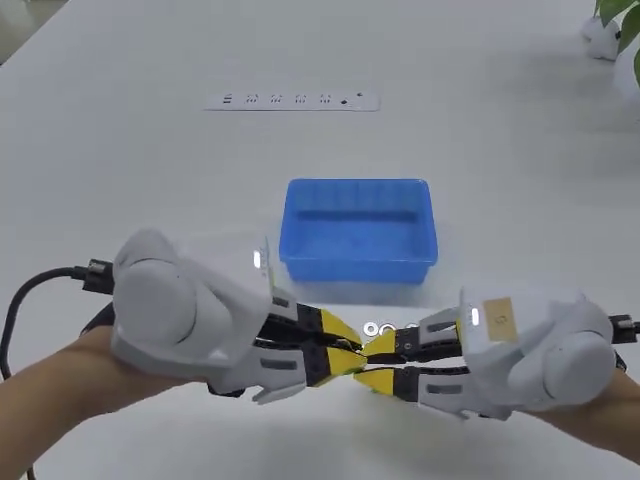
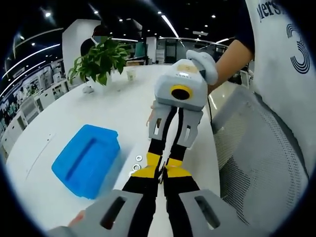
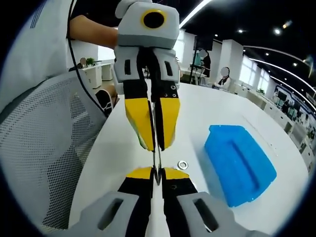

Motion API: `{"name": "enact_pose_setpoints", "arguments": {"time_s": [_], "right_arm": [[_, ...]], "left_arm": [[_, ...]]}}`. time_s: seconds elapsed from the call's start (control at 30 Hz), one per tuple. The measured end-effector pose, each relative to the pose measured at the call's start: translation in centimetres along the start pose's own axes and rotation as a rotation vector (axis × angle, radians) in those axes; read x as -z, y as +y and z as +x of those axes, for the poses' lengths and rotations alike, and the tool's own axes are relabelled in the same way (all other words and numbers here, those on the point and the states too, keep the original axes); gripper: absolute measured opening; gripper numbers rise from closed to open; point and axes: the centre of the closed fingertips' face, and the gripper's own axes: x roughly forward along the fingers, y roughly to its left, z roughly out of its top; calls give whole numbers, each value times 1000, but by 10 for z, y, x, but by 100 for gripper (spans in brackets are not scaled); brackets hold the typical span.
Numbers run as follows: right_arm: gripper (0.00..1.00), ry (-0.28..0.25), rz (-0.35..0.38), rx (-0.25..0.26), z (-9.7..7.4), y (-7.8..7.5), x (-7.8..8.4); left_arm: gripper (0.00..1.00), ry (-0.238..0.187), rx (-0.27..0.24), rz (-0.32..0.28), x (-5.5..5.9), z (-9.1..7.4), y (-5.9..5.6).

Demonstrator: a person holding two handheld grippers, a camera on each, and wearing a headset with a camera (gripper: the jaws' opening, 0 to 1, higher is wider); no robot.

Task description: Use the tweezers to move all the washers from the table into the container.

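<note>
Big white table [image 1: 120, 60] in an open-plan office with strip lights on the ceiling. Nearest the person, at 6 o'clock in the head view, the left gripper [image 1: 340, 348] and right gripper [image 1: 380, 362] meet nose to nose. From up there you can't make out what's between them. The right gripper view clears that up: thin metal tweezers [image 3: 157, 148] run from one pair of yellow tips to the other, and both sets of jaws are pressed together on them. The gripper views also catch a grey mesh chair [image 3: 44, 163] at the table edge.

Just past the tips, about 1 o'clock, small silver ring washers [image 1: 372, 328] lie on the table. The head view shows a few in a row, the left gripper view two, the right gripper view one.

Further out at 12 o'clock is the blue rectangular plastic container [image 1: 357, 268], near the washers but apart from them. Beyond that, also at 12, lies a white power strip [image 1: 292, 100]. A green potted plant [image 1: 620, 20] sits in the far corner at 2 o'clock.
</note>
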Motion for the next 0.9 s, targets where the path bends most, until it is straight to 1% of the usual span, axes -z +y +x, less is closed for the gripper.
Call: {"name": "enact_pose_setpoints", "arguments": {"time_s": [0.07,0.1,0.17,0.27,0.33,0.47,0.53,0.6,0.63,0.67,0.7,0.8,0.83,0.9], "right_arm": [[7,15,-12,-6,1,2,2],[7,13,-14,-4,0,2,3],[7,16,-9,-1,-1,2,3],[7,16,-3,1,-3,1,4],[7,19,-4,2,-3,1,5],[10,41,-30,-2,-5,0,6],[11,44,-44,-9,-4,0,5],[13,29,-26,-31,-1,2,2],[12,32,-31,-27,0,2,2],[10,53,-62,-13,1,-2,4],[10,46,-53,-29,2,1,3],[8,50,-61,-37,2,1,3],[8,49,-54,-39,2,1,2],[8,45,-42,-42,3,1,2]], "left_arm": [[8,2,2,12,2,2,-2],[8,-1,2,11,2,2,-2],[8,-16,-4,14,1,3,-2],[8,-48,-6,9,-3,6,-1],[8,-58,-7,11,-4,7,-1],[8,-81,-1,18,-8,11,-2],[8,-85,2,15,-9,13,-2],[8,-87,7,19,-10,14,-2],[8,-87,10,20,-10,14,-2],[7,-86,13,20,-10,14,-2],[7,-84,11,21,-10,14,-2],[7,-84,14,12,-9,12,0],[7,-83,14,18,-9,12,0],[8,-81,9,51,-8,10,-2]]}}
